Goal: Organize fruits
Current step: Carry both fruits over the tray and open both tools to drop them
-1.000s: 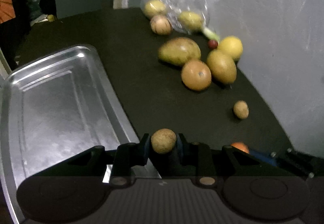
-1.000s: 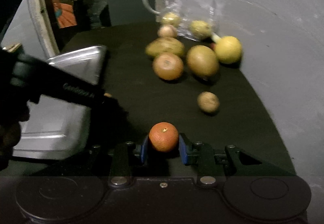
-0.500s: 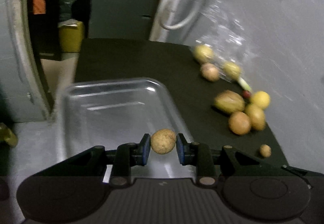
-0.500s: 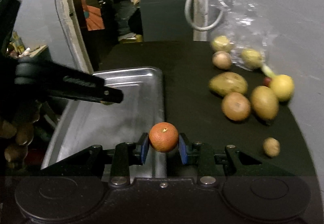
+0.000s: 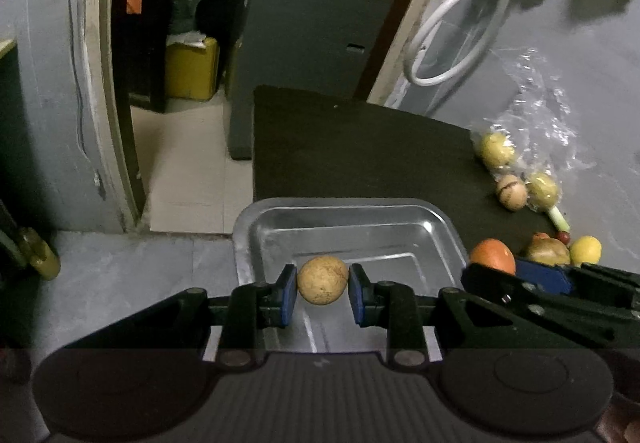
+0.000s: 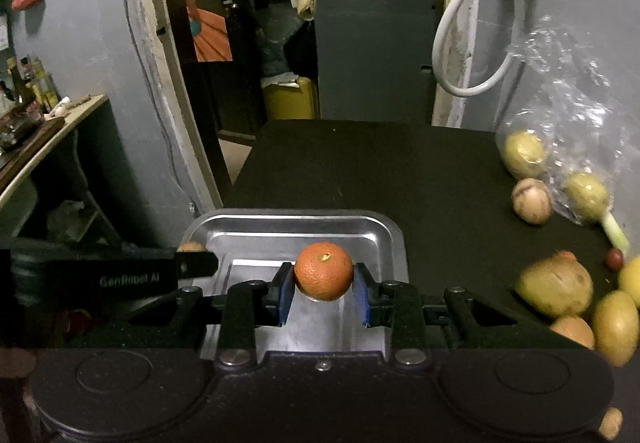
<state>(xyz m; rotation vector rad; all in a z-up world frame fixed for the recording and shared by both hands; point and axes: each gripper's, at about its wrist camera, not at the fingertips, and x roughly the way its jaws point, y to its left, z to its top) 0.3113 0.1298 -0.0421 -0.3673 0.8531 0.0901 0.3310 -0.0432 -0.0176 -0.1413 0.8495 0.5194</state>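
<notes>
Nearest, over the near half of the metal tray (image 5: 436, 221): left gripper (image 5: 322, 295) clamped on a small round brown fruit (image 5: 322, 280), blue pads pressed to either side, fruit held clear above the bare tray floor. Just to the right, also above the tray: right gripper (image 6: 323, 293) closed tight on an orange (image 6: 324, 271), stem scar facing up, shiny tray bottom visible beneath. Both fruits apparently still airborne, neither resting on metal.

Step in hand, by the look of it: delivery of two picked fruits to the tray. Next move likely a short descent until each fruit sits near the tray floor, then a gentle parting of the pads; round fruit, so prone to roll on smooth metal if released from height or too close to the rim.

Right of the tray, on the dark tabletop (image 6: 360, 163): a loose cluster of yellow-green and orange fruits (image 6: 554, 285), still to be collected. Beyond the tray's far right corner: a clear plastic bag (image 6: 576, 115) against the wall, two yellowish fruits inside.
</notes>
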